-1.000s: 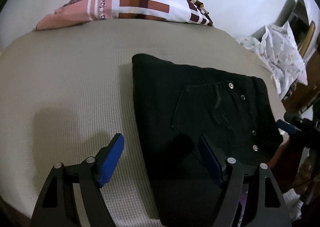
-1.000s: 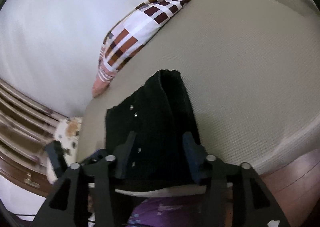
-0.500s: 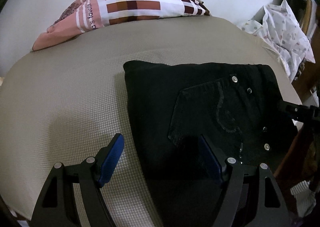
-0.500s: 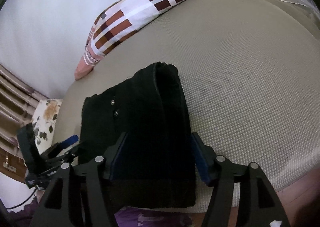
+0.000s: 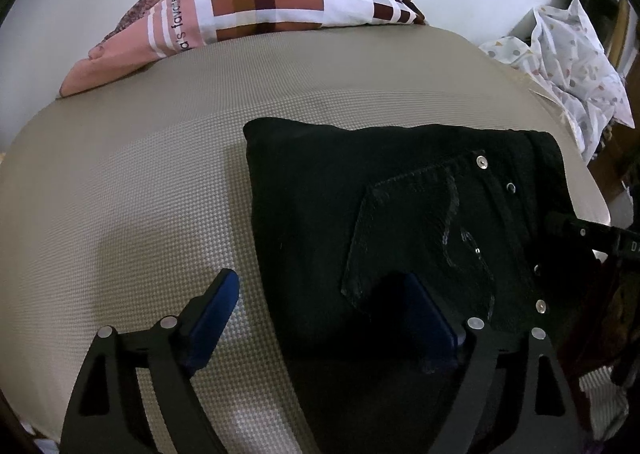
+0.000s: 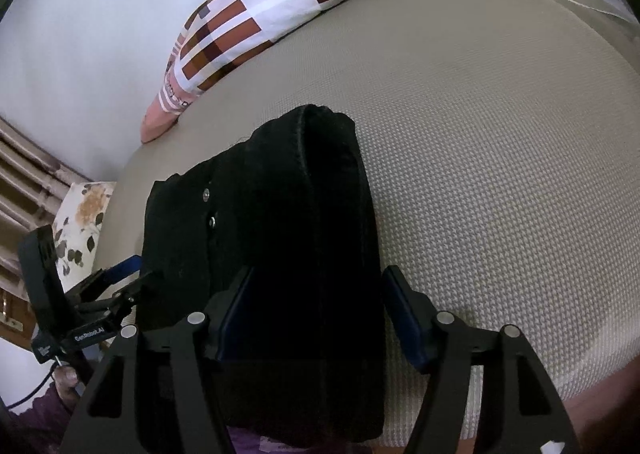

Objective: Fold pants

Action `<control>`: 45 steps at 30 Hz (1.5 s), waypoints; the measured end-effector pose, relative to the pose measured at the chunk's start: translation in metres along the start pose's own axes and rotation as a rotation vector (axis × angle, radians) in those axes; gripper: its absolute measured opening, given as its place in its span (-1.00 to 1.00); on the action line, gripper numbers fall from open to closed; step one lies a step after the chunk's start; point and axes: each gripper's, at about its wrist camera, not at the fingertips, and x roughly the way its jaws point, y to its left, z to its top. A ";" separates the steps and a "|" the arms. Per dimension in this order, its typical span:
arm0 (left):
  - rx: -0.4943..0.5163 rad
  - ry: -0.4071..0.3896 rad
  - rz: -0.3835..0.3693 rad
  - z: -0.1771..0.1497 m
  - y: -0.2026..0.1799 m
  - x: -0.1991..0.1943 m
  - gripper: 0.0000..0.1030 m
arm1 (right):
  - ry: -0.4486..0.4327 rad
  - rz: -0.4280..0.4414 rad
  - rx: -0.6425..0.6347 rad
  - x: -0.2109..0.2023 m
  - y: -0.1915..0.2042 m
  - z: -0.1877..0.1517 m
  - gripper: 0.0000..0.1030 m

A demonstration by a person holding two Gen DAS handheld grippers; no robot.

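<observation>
Black pants [image 5: 392, 222] lie folded into a compact rectangle on the beige bed [image 5: 140, 174], back pocket and metal rivets facing up. My left gripper [image 5: 320, 314] is open, its jaws straddling the near left edge of the pants, one blue pad on the bed, one over the fabric. In the right wrist view the pants [image 6: 288, 234] show as a thick folded stack. My right gripper [image 6: 316, 314] is open with its jaws on either side of the stack's near end. The left gripper [image 6: 116, 286] shows at the far left there.
A checked brown, white and pink pillow [image 5: 260, 10] lies at the head of the bed against the white wall. A patterned white cloth [image 5: 576, 66] is heaped at the right. A floral cushion [image 6: 80, 226] and wooden slats are beside the bed.
Both grippers have moved closer in over the folded pants, which now fill more of each view. The pants lie flatter and squarer. Both grippers stay open.
</observation>
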 end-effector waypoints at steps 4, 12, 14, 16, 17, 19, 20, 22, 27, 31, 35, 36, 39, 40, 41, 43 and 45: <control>0.003 0.003 0.003 0.002 0.001 0.003 0.73 | 0.001 0.002 -0.008 0.002 -0.001 0.002 0.21; -0.012 0.011 -0.010 0.006 0.005 0.013 0.84 | 0.013 0.002 -0.029 0.007 0.000 0.007 0.21; -0.013 0.013 -0.014 0.007 0.005 0.015 0.86 | 0.014 0.001 -0.035 0.007 0.001 0.008 0.21; -0.013 0.014 -0.016 0.008 0.006 0.017 0.88 | 0.016 0.003 -0.039 0.008 0.002 0.009 0.21; -0.012 0.015 -0.018 0.008 0.006 0.017 0.89 | 0.016 0.006 -0.037 0.008 0.001 0.010 0.22; -0.007 0.016 -0.020 0.010 0.006 0.019 0.90 | 0.019 0.012 -0.030 0.008 0.000 0.011 0.23; -0.006 0.017 -0.021 0.011 0.006 0.020 0.91 | 0.022 0.016 -0.029 0.009 -0.001 0.011 0.24; -0.007 0.019 -0.030 0.012 0.006 0.021 0.91 | 0.028 0.012 -0.034 0.008 -0.001 0.011 0.35; -0.005 0.024 -0.055 0.012 0.007 0.025 0.91 | 0.040 0.035 -0.046 0.010 0.000 0.013 0.77; -0.021 0.033 -0.075 0.013 0.010 0.028 0.91 | 0.057 0.034 -0.080 0.014 0.007 0.013 0.89; -0.041 0.044 -0.100 0.012 0.013 0.031 0.91 | 0.059 0.018 -0.124 0.015 0.013 0.012 0.88; -0.044 0.047 -0.104 0.012 0.013 0.031 0.91 | 0.062 0.020 -0.133 0.015 0.014 0.012 0.83; -0.037 0.046 -0.107 0.012 0.012 0.031 0.91 | 0.075 0.022 -0.154 0.015 0.015 0.013 0.68; -0.031 0.045 -0.108 0.013 0.010 0.032 0.91 | 0.080 0.024 -0.161 0.016 0.016 0.014 0.65; -0.026 0.044 -0.106 0.012 0.008 0.032 0.89 | 0.084 0.031 -0.165 0.017 0.017 0.015 0.64; -0.014 0.043 -0.102 0.012 0.005 0.032 0.83 | 0.087 0.031 -0.186 0.020 0.020 0.016 0.57; -0.011 0.039 -0.113 0.011 0.003 0.030 0.70 | 0.088 0.028 -0.208 0.023 0.024 0.015 0.37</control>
